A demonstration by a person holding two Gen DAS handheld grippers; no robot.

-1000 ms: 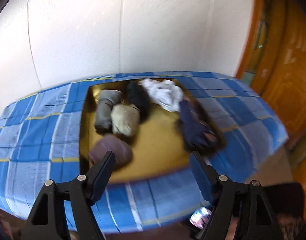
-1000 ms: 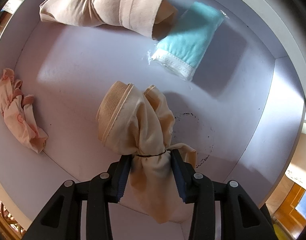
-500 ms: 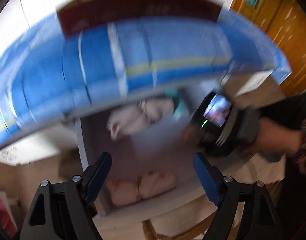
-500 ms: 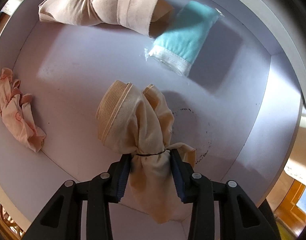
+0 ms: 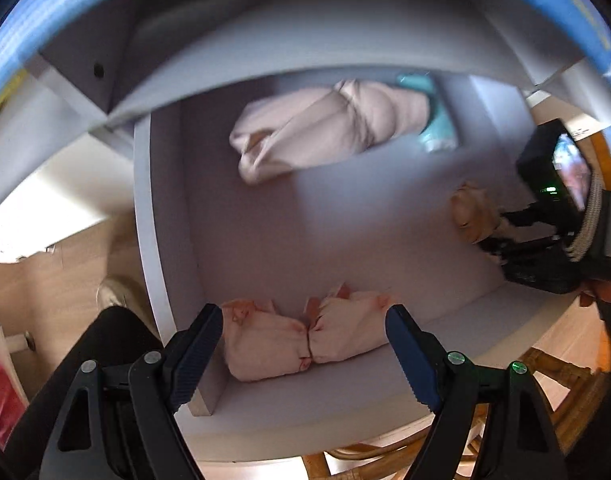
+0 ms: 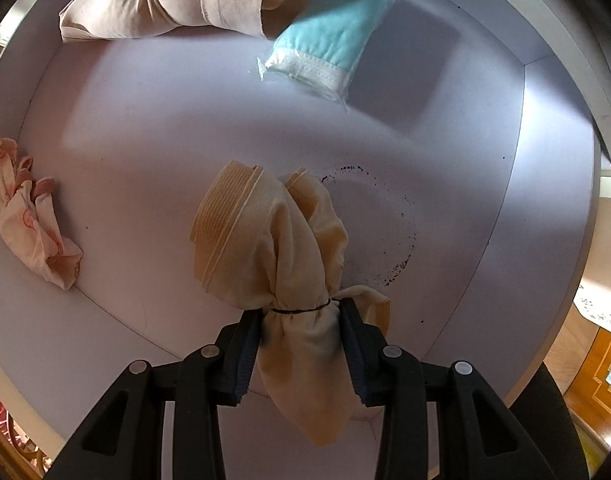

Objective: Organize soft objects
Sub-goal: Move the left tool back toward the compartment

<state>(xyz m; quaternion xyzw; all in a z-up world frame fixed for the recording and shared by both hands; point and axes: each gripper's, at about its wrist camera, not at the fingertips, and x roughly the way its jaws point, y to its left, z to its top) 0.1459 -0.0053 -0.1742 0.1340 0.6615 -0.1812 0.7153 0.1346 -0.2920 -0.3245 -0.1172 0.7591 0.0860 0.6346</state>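
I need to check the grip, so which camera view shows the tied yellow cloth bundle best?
The right wrist view: the tied yellow cloth bundle fills the centre, sharp, pinched by the right gripper at its black tie. The left wrist view shows it only small and blurred at the right edge, partly hidden by that gripper.

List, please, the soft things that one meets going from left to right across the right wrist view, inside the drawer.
Pink patterned cloth → tied yellow bundle, clamped in the right gripper → teal packet. The beige bundle at the top spans too wide to place.
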